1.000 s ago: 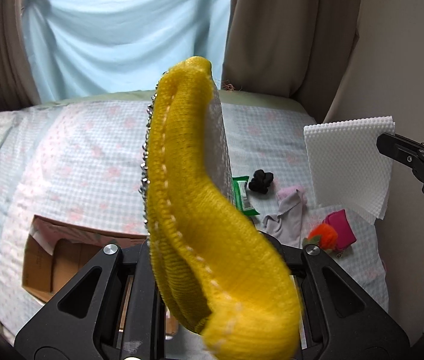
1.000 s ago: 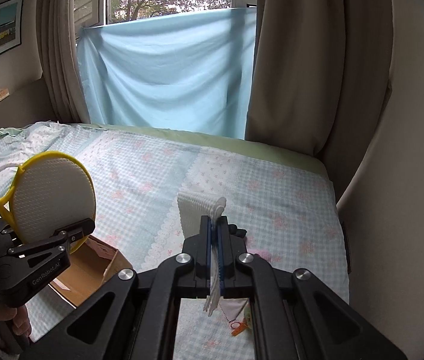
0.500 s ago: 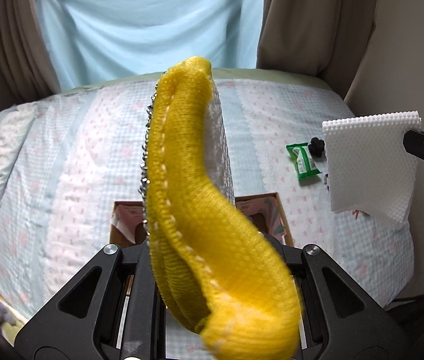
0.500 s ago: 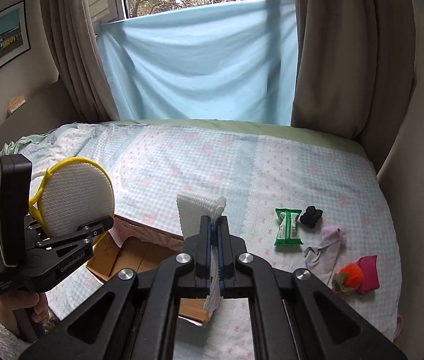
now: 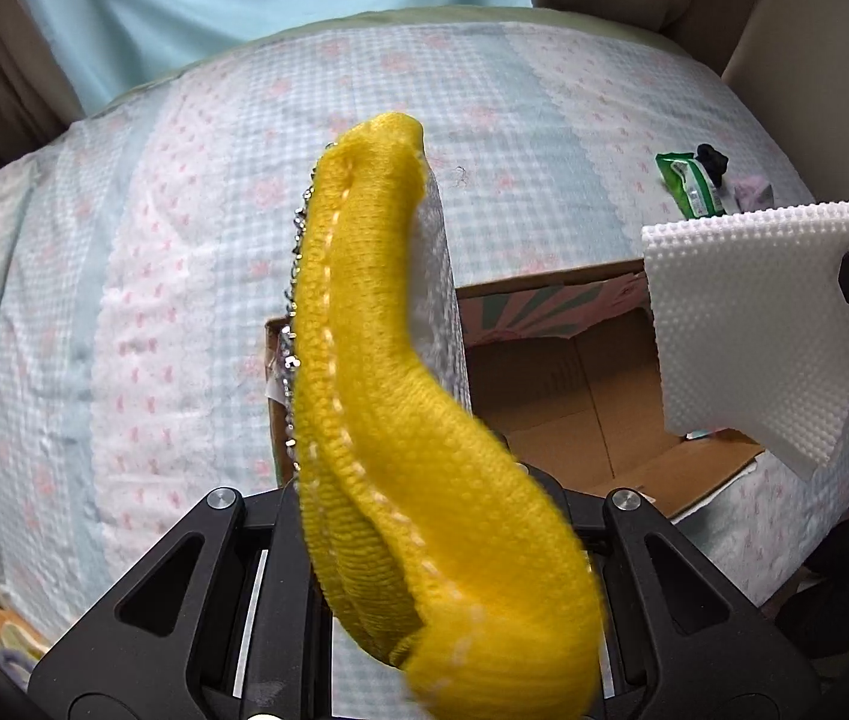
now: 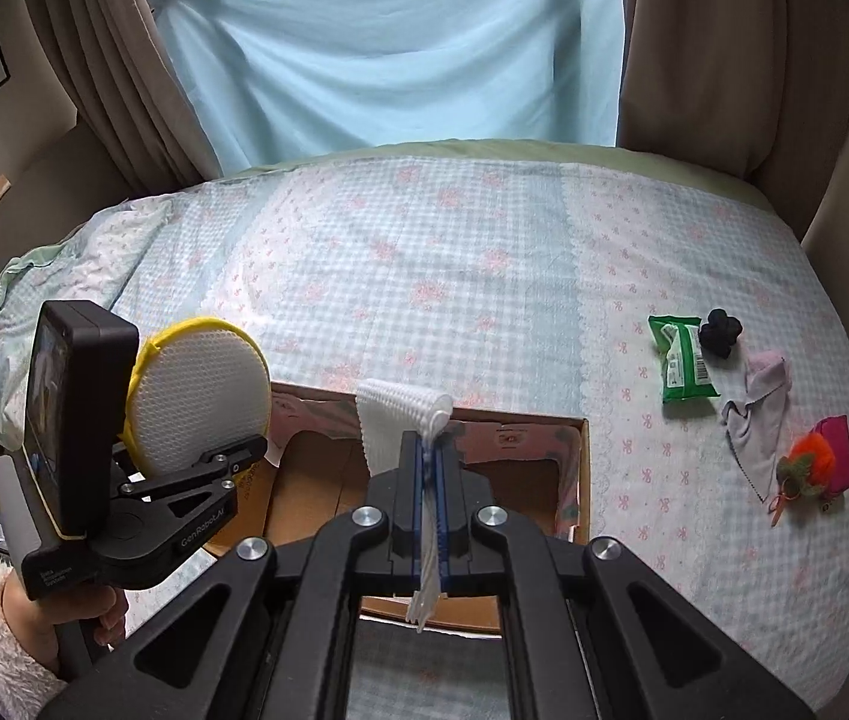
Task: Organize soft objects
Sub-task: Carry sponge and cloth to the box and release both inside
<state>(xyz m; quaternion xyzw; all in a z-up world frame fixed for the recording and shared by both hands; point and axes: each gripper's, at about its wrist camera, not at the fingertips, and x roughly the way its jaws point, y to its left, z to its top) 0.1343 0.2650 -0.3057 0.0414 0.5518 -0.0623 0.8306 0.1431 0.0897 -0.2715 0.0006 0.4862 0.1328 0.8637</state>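
Observation:
My left gripper (image 6: 232, 459) is shut on a round yellow-rimmed scrub pad (image 5: 388, 396), white-faced in the right wrist view (image 6: 199, 396), held above the left end of an open cardboard box (image 6: 580, 468). My right gripper (image 6: 431, 462) is shut on a folded white textured cloth (image 6: 400, 420), also seen in the left wrist view (image 5: 760, 324), held above the box (image 5: 592, 420). Both hover over the bed.
On the bedspread (image 6: 424, 276) to the right of the box lie a green wipes packet (image 6: 685, 366), a black scrunchie (image 6: 721, 330), a lilac cloth (image 6: 757, 396), an orange pom-pom toy (image 6: 805, 462) and a pink pouch (image 6: 838, 456). Curtains hang behind.
Both grippers have tilted downward and moved over the box, which now lies directly below them. Each grip stays the same.

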